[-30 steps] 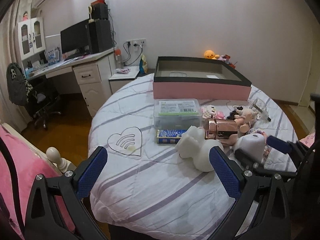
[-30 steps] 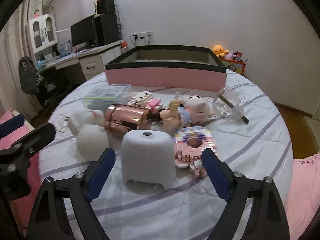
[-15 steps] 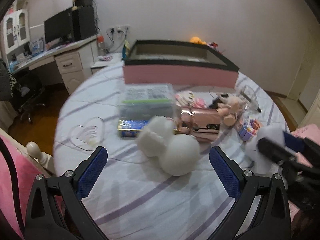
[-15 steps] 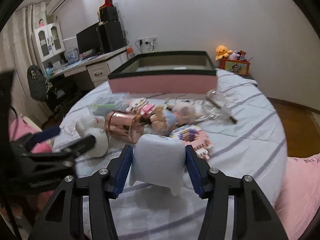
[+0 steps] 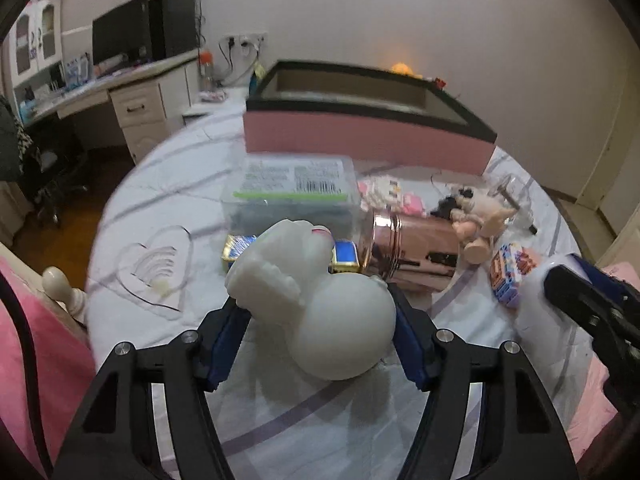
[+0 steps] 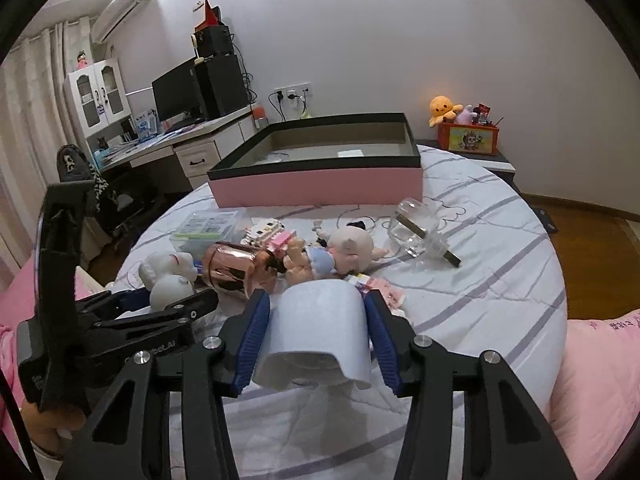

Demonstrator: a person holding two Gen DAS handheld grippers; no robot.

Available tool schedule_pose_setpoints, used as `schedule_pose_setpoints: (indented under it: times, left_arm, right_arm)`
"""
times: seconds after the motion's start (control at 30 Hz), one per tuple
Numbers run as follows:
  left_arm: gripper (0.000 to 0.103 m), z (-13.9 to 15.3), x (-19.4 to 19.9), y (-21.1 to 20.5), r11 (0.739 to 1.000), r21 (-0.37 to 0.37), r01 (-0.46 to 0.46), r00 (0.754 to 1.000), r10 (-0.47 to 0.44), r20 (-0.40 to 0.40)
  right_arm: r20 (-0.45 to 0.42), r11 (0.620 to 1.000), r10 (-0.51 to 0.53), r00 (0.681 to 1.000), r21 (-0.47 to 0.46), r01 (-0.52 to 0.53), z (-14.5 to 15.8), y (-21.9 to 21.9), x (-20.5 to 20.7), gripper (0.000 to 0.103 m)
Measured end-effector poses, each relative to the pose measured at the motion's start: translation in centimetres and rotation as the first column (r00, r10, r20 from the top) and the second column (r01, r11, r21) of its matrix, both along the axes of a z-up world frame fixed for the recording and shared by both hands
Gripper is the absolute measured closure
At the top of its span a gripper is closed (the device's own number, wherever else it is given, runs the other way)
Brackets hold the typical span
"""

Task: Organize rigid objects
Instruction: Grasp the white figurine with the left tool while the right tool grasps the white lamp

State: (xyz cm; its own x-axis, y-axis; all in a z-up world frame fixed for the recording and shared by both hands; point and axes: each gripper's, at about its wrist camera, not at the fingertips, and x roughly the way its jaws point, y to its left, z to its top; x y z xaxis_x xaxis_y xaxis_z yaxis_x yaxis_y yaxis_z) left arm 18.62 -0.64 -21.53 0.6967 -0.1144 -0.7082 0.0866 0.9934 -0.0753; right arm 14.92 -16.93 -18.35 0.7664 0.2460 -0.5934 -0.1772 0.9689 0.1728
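Jaws of the left gripper (image 5: 316,332) have just closed onto the white figurine (image 5: 320,300); right gripper (image 6: 316,336) clamps the white cap (image 6: 316,336), seemingly lifted off the bed (image 6: 500,280).

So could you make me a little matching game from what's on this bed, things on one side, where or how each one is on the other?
Things:
1. white figurine
2. white domed object
3. rose-gold tumbler
4. pink box

States:
a. lying on its side among the toys
b. clamped in the right gripper
c. standing open at the far edge of the bed
d. between the pads of the left gripper

Pairs: 1-d, 2-b, 3-a, 4-c
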Motion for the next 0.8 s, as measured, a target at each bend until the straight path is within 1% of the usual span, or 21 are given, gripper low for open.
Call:
schedule_pose_setpoints:
  times: [0.03,0.07,0.1,0.13,0.17,0.2,0.23,0.27,0.3,0.37,0.43,0.47,0.63,0.73,0.8]
  left_arm:
    - [0.036,0.3,-0.2,0.0,1.000,0.000,0.004,1.000,-0.004,0.009]
    - [0.036,0.6,-0.4,0.0,1.000,0.001,0.008,1.000,-0.008,0.021]
    - [0.036,0.7,-0.6,-0.1,1.000,0.006,0.013,0.999,-0.014,0.029]
    - [0.036,0.8,-0.7,-0.2,1.000,0.016,0.018,0.999,-0.019,0.033]
    - [0.036,0.5,-0.6,-0.2,0.999,0.029,0.022,0.999,-0.023,0.023]
    - [0.036,0.3,-0.6,-0.1,0.999,0.027,0.024,1.000,-0.024,0.011]
    - [0.036,0.0,-0.6,0.1,1.000,0.016,0.023,1.000,-0.023,0.004]
    - [0.036,-0.2,-0.7,0.4,1.000,0.001,0.018,1.000,-0.018,0.000]
    - [0.036,-0.2,-0.9,0.7,1.000,-0.006,0.015,1.000,-0.015,0.001]
    - [0.035,-0.2,-1.1,0.8,1.000,-0.003,0.017,1.000,-0.017,0.001]
    - [0.035,-0.2,-1.2,0.9,1.000,0.000,0.015,1.000,-0.015,0.008]
    - [0.035,-0.2,-1.3,1.1,1.000,0.002,0.015,1.000,-0.015,0.008]
    - [0.035,-0.4,-1.5,1.5,1.000,0.000,0.009,1.000,-0.009,0.004]
    - [0.035,-0.6,-1.5,1.7,1.000,-0.006,0.008,1.000,-0.008,-0.002]
    - [0.035,-0.7,-1.4,1.8,1.000,0.002,0.003,1.000,-0.003,-0.001]
  right_arm:
    - [0.001,1.000,0.010,1.000,0.000,-0.010,0.1,0.3,0.1,0.062]
    - [0.002,1.000,0.017,1.000,-0.001,-0.017,0.1,0.5,0.2,0.068]
    - [0.001,1.000,0.023,1.000,-0.004,-0.023,0.1,0.9,0.4,0.070]
    - [-0.005,1.000,0.025,1.000,-0.013,-0.025,0.0,1.2,0.6,0.070]
    - [-0.007,0.999,0.027,1.000,-0.020,-0.027,-0.1,1.5,0.7,0.070]
    - [-0.014,0.999,0.026,1.000,-0.022,-0.026,-0.4,1.6,0.9,0.070]
    - [-0.028,0.999,0.030,0.999,-0.014,-0.031,-0.7,1.8,1.0,0.069]
    - [-0.035,0.999,0.033,0.999,-0.005,-0.033,-0.9,1.7,1.0,0.065]
    - [-0.039,0.999,0.034,0.999,-0.001,-0.034,-1.1,1.8,0.9,0.054]
    - [-0.043,0.999,0.022,0.999,-0.027,-0.023,-1.5,2.1,0.5,0.044]
    - [-0.060,0.999,0.033,0.998,-0.030,-0.035,-1.9,2.5,0.2,0.043]
    - [-0.063,0.998,0.031,0.998,-0.054,-0.034,-2.2,2.9,0.1,0.043]
    - [-0.043,0.993,0.020,0.999,-0.117,-0.025,-2.4,3.9,0.0,0.041]
    - [-0.040,0.984,0.002,0.999,-0.176,-0.009,-3.1,4.4,0.4,0.036]
    - [-0.032,0.981,-0.006,0.999,-0.195,0.000,-3.1,4.6,0.6,0.034]
